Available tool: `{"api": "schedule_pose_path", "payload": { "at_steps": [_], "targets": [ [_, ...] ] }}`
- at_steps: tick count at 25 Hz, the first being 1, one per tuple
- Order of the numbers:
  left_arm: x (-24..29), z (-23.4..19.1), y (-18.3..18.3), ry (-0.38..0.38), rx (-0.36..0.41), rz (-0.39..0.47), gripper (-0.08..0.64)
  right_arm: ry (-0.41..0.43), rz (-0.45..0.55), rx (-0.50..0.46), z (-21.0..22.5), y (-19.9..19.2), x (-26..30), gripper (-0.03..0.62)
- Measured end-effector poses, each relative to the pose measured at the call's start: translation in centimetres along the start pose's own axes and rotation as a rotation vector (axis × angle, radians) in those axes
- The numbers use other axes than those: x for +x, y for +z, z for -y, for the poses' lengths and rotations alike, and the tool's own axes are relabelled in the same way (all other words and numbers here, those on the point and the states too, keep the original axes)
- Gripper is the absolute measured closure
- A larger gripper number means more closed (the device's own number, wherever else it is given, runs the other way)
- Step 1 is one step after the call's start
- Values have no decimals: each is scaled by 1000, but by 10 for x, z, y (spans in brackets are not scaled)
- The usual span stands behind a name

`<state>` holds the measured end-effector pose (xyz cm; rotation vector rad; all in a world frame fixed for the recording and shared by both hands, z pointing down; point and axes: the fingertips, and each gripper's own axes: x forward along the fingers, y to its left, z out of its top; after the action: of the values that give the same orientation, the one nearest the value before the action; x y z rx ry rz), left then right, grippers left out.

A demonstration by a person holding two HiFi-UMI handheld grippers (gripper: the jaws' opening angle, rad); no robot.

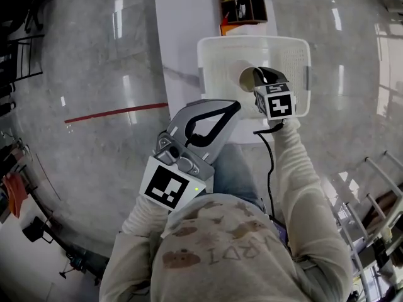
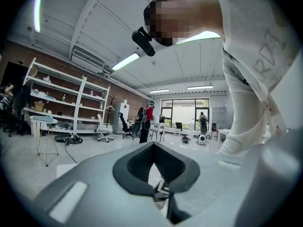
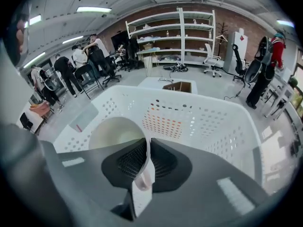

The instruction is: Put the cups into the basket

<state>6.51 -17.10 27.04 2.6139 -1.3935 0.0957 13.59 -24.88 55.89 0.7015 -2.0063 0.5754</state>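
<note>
Right gripper (image 3: 146, 143) on cup (image 3: 112, 132), over basket (image 3: 208, 122)

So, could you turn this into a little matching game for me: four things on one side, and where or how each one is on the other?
Things:
1. cup
2. basket
3. left gripper
4. brown box

States:
A. jaws together, nothing in them
B. on the table, beyond the basket
C. pinched by its wall in the right gripper
D. white, full of small holes

Pairs: 1-C, 2-D, 3-A, 4-B
</note>
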Motion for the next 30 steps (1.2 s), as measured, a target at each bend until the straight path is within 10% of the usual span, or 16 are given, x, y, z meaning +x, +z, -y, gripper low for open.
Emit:
{"api": "schedule_pose_path", "payload": {
  "at_steps": [18, 30],
  "targets": [
    [1, -24, -37, 32, -25, -38, 560, -20, -354, -246, 6, -57, 106, 534],
    [-2, -16, -28, 6, -3, -32, 560, -45, -242, -279, 0, -36, 88, 535]
  ]
}}
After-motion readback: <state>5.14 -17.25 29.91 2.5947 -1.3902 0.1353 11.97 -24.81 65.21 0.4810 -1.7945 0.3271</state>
